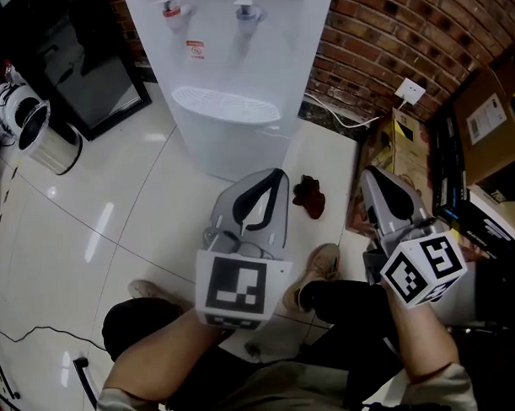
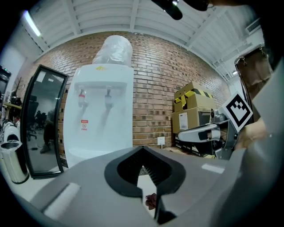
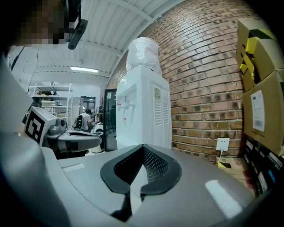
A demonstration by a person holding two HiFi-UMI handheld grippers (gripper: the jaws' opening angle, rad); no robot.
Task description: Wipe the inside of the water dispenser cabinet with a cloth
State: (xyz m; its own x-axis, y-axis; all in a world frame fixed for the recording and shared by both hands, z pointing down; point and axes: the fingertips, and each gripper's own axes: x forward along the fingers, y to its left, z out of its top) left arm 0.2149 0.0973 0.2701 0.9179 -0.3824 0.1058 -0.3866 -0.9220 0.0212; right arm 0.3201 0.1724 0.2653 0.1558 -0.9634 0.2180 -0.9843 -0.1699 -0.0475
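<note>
A white water dispenser point(image 1: 236, 66) with a red tap and a blue tap stands against the brick wall; its lower cabinet is hidden from above. A dark red cloth point(image 1: 309, 196) lies crumpled on the pale floor to the dispenser's right. My left gripper point(image 1: 276, 176) is shut and empty, its tip just left of the cloth. My right gripper point(image 1: 369, 175) is also shut and empty, right of the cloth. In the left gripper view the dispenser point(image 2: 100, 115) stands ahead and the cloth point(image 2: 151, 201) peeks through under the shut jaws. The right gripper view shows the dispenser point(image 3: 142, 111) side-on.
A metal bin point(image 1: 44, 136) and a black-framed panel point(image 1: 93, 71) stand at the left. Cardboard boxes point(image 1: 491, 125) and a dark shelf crowd the right. A wall socket point(image 1: 411, 91) with a white cable sits on the brick wall. The person's shoe point(image 1: 315, 270) is below the cloth.
</note>
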